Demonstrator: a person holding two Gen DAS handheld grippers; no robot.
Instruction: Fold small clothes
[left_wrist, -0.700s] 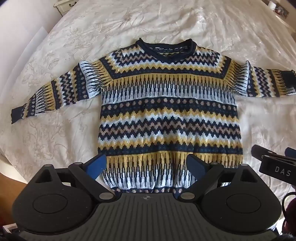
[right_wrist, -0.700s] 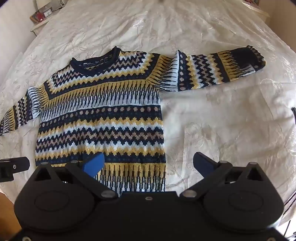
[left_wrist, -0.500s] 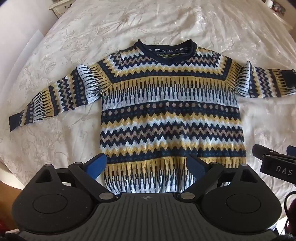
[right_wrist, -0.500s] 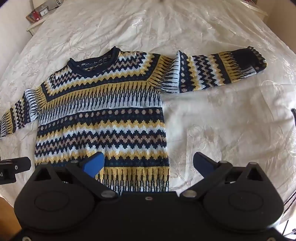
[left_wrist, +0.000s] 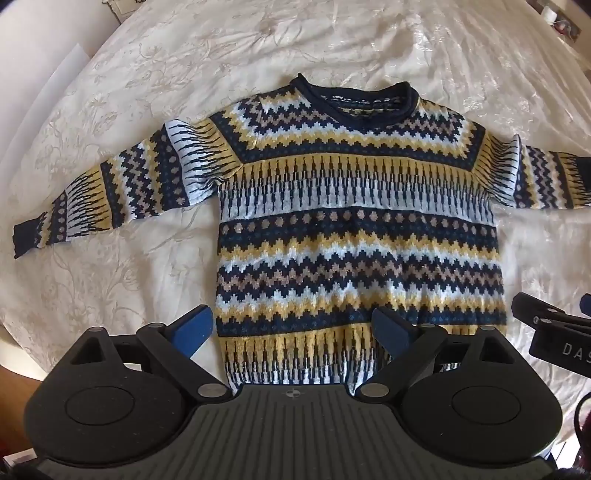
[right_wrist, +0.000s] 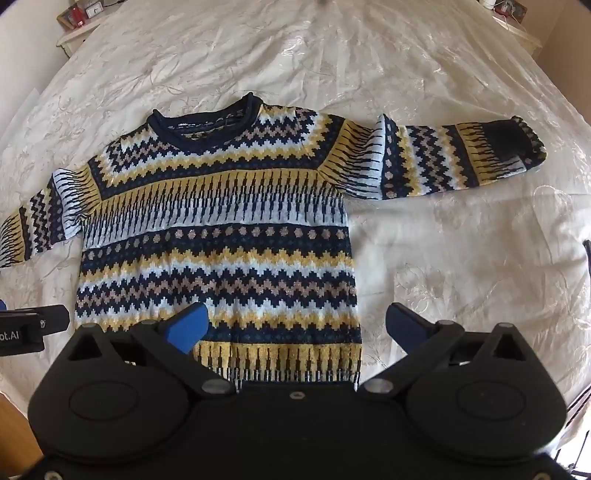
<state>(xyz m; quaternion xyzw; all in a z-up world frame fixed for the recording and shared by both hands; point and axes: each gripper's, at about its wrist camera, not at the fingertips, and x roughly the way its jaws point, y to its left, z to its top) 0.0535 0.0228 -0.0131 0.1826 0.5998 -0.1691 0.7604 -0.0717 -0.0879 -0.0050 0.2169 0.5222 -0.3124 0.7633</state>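
both claws, left gripper (left_wrist: 293, 328) and right gripper (right_wrist: 295, 326), are staying wide open, drifting closer over the sweater (left_wrist: 354, 229) hem just ahead

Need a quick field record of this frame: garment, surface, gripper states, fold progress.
garment: patterned knit sweater, front up, neck away from the cameras
layout: spread flat, both sleeves out to the sides
surface: cream embroidered bedspread
left gripper: open, over the hem, holding nothing
right gripper: open, near the hem's right corner, holding nothing
fold progress: none visible yet
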